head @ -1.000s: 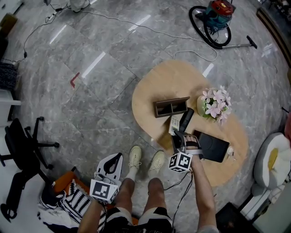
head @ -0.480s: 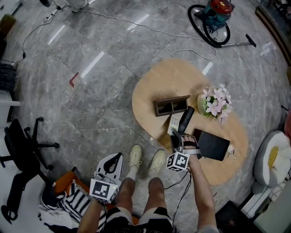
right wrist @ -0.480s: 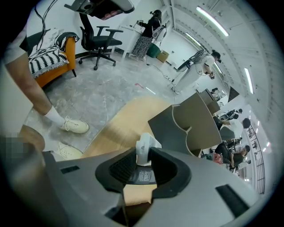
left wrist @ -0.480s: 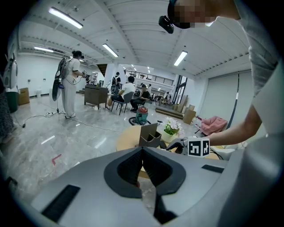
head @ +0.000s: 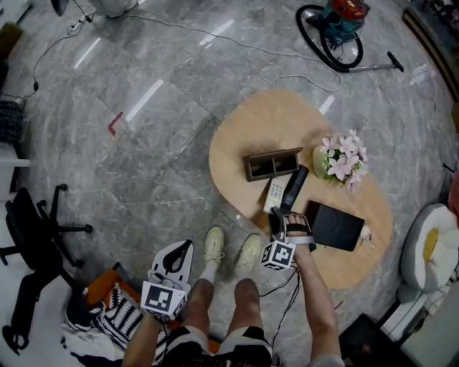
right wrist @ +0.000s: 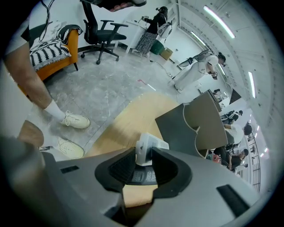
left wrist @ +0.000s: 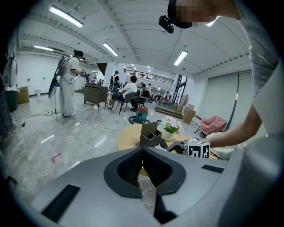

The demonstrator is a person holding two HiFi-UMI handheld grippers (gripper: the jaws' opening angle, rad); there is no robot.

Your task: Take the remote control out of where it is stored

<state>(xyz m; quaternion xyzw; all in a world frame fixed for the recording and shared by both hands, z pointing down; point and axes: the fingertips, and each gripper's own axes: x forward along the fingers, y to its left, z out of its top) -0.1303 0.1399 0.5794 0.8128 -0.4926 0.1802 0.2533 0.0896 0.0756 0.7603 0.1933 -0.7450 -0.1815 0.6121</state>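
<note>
A light wooden table [head: 265, 129] with a rounded, bean-like shape stands on the grey marble floor [head: 143, 143]. Near its middle stands a dark holder [head: 272, 164] with two compartments. Just beside it, toward the person, a white remote control [head: 275, 194] and a black remote control [head: 293, 188] lie side by side. A pot of pink flowers [head: 338, 161] stands right of the holder, and a black flat case [head: 334, 228] lies nearer the person.

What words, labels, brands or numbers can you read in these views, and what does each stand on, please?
No word, brand or number is legible in any view.
White remote: small print on its face, too blurred to read.
Marker cubes: black-and-white square patterns only, no letters.
Vacuum cleaner: any label is too small to read.
</note>
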